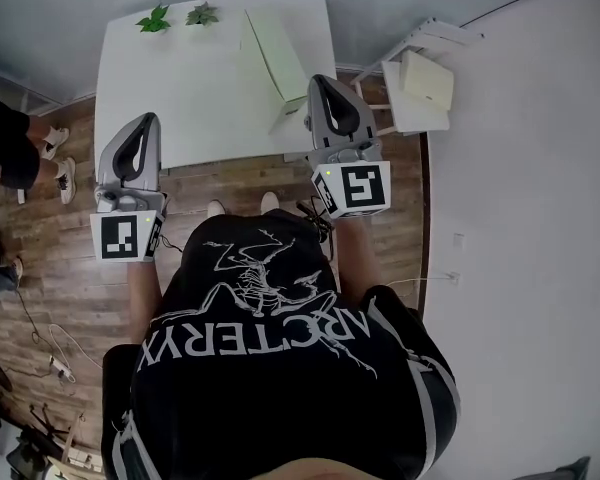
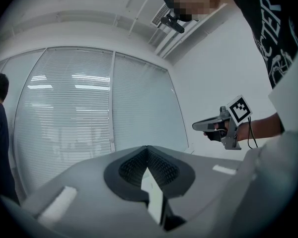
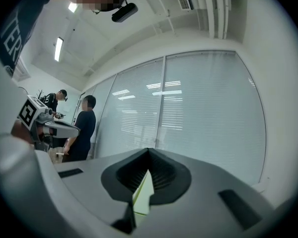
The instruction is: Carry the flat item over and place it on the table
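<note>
Flat item (image 1: 273,56), pale green, is tilted on edge over the right part of the white table (image 1: 180,98). R gripper (image 1: 316,86) is clenched on its near end. R gripper view confirms: thin green edge pinched btwn the pads. L gripper (image 1: 148,120) is well apart to the left, jaws pressed together, nothing gripped. Only the gripper views show the window blinds (image 2: 74,113). Only the head view shows two plants (image 1: 155,18) at the table's far edge.
</note>
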